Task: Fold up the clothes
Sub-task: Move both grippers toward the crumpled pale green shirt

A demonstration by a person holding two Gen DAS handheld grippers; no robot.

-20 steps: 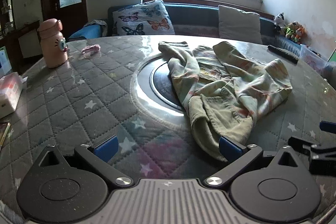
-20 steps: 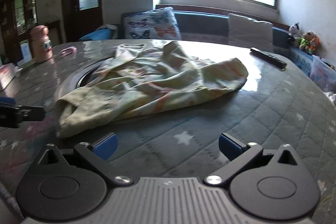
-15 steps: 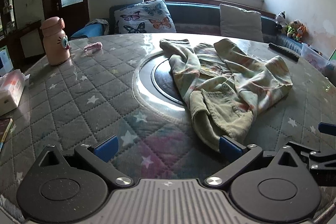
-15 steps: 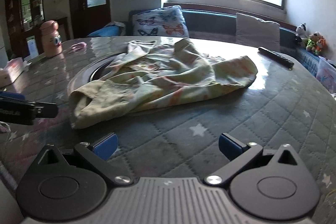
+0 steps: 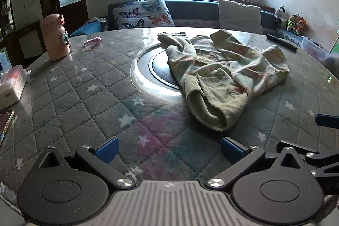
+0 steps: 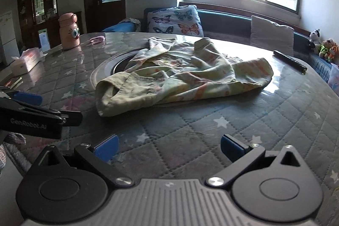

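A crumpled pale green garment (image 5: 222, 75) lies in a heap on the round worktop (image 5: 74, 88), which is covered by a quilted, star-patterned cloth under a glossy sheet. The garment partly covers the dark round insert (image 5: 156, 69) at the worktop's middle and spreads off it to the right, with one thick rolled end pointing toward the near edge.

Both pairs of tongs hover at the near side of the garment, apart from it. The left tongs (image 5: 168, 146) stand wide open with only quilted cloth between their blue pads. The right tongs (image 6: 168, 146) are just as wide open and hold nothing.

Left of the garment, well apart from it, stands a pink bottle (image 5: 55, 37), with a small pink item (image 5: 92, 42) near it. A tissue pack (image 5: 11, 86) sits at the worktop's left edge. Right of the garment, near the far rim, lies a dark remote (image 5: 281, 42).
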